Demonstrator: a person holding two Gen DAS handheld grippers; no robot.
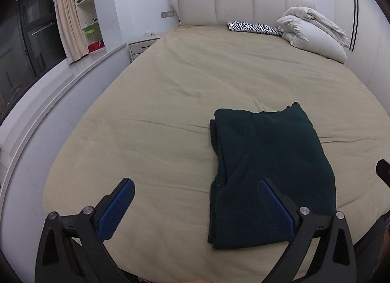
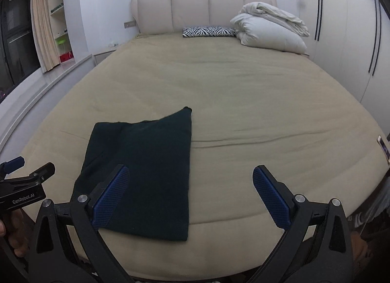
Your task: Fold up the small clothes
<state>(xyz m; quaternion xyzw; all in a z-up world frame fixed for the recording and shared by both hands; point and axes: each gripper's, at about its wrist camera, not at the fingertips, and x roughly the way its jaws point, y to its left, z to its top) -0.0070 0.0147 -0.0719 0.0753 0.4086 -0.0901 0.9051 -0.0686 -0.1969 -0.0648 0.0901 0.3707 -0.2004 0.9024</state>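
Observation:
A dark green garment (image 1: 265, 168) lies folded into a long rectangle on the beige bed sheet (image 1: 170, 102) near the foot of the bed. It also shows in the right wrist view (image 2: 146, 170). My left gripper (image 1: 195, 183) is open and empty, hovering above the garment's left edge. My right gripper (image 2: 190, 173) is open and empty, hovering above the garment's right edge. The left gripper's tip also shows at the left of the right wrist view (image 2: 26, 173).
A folded white duvet (image 1: 314, 32) and a zebra-print pillow (image 1: 253, 28) lie by the padded headboard (image 1: 234, 2). A nightstand (image 1: 141, 45), window ledge and shelves stand to the left. A phone (image 2: 384, 149) lies at the bed's right edge. Wardrobe doors (image 2: 353, 39) stand to the right.

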